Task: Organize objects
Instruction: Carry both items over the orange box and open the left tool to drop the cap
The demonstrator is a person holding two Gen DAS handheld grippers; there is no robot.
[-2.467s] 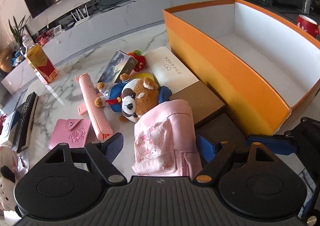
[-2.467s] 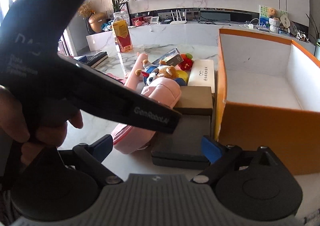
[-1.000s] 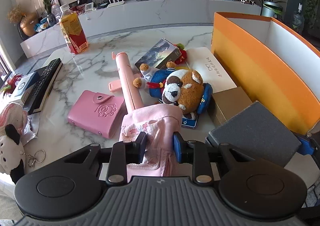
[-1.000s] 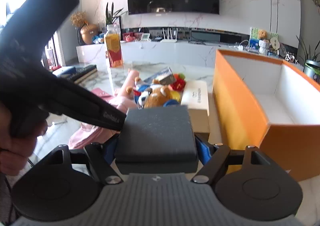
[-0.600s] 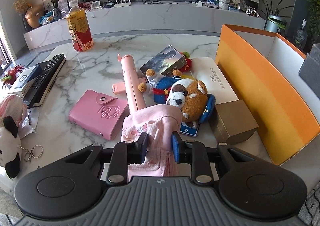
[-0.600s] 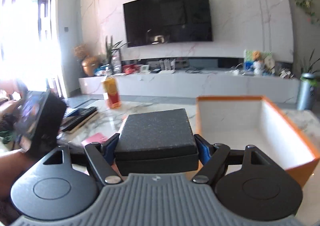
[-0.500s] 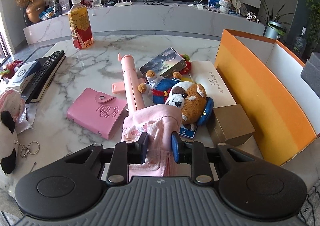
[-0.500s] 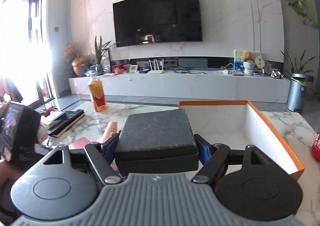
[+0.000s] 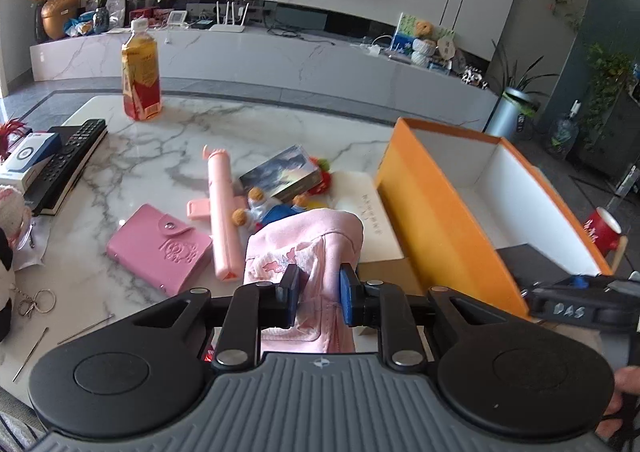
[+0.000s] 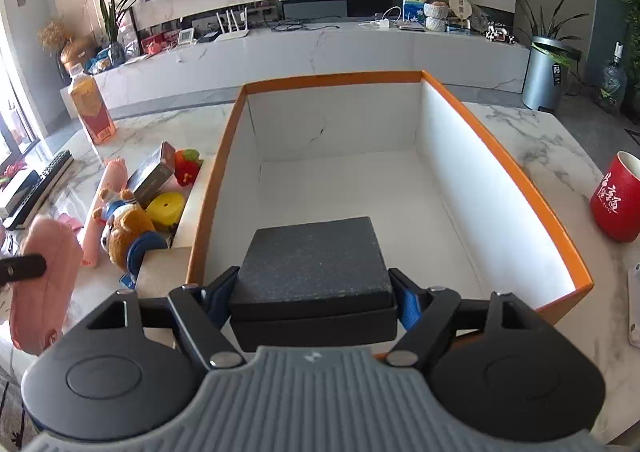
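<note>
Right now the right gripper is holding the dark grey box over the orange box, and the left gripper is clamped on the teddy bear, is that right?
Not quite. The left gripper is clamped on the pink cloth bag, not the teddy bear, which lies on the table; the left wrist view shows it. The right gripper does hold the dark grey box over the orange box.

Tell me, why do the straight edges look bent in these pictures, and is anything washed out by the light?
Left wrist view: the fisheye lens bows the orange box rim and the far counter; the bottle looks slightly soft. Right wrist view: the same bulge curves the box walls, sunlight bleaches its right inner wall, and the window at the left edge is blown out.
</note>
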